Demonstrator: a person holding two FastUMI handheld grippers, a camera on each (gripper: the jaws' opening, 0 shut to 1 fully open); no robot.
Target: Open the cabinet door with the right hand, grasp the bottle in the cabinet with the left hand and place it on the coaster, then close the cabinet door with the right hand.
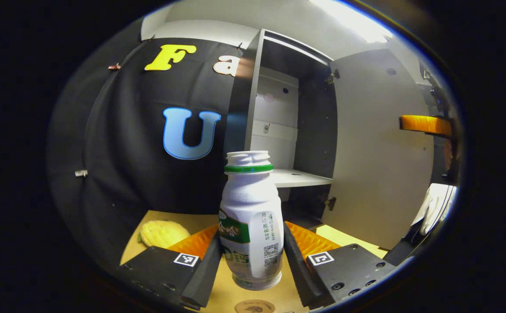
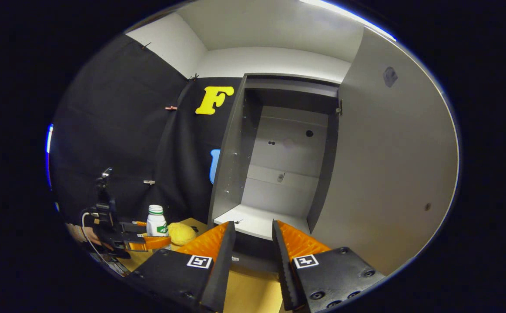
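Currently, your bottle (image 1: 251,219): upright, long axis vertical, open neck up, clamped between the left gripper (image 1: 252,256) fingers above the counter (image 1: 224,295), coaster (image 1: 255,307) just below. Cabinet door (image 1: 376,143): swung open. Your right gripper (image 2: 253,256): narrow gap, holding nothing, facing the cabinet (image 2: 285,174).

Glossy plastic bottle (image 1: 251,217), matt grey cabinet (image 2: 279,174), smooth wooden tabletop (image 1: 226,291).
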